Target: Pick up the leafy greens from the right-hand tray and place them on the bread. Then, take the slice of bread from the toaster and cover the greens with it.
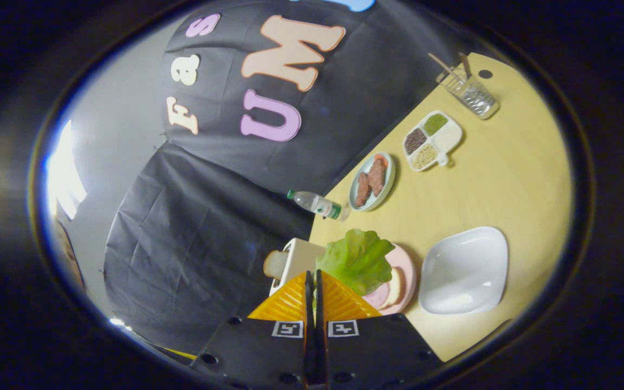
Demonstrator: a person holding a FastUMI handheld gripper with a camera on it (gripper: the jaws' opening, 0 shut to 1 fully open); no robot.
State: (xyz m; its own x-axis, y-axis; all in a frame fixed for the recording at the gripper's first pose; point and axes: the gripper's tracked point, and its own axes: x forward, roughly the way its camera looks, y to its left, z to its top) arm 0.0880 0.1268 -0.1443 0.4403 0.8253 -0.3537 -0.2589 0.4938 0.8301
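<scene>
Currently the gripper (313, 277) has its fingers drawn almost together, a thin slit between them; the lower edge of the greens (356, 259) sits right at the tips, but whether both fingers pinch the leaf cannot be told. Greens hang just ahead of the fingers, over the pink plate (408, 271), covering most of it. On that plate, beside the leaf, a pale bread slice (396, 286) and a pink round slice (377, 296) show. Toaster (298, 260), white, stands just beside the plate at the table edge, touching the leaf in this view, with a bread slice (275, 264) sticking out of its slot. White tray (465, 271) lies near the plate on its other side, nothing in it. Further across the yellow table (507, 179): a bottle (316, 203) lying on its side at the edge, a plate with brown patties (372, 181), a divided dish of grains (432, 141), and a wire holder (469, 93) with sticks, well apart.
</scene>
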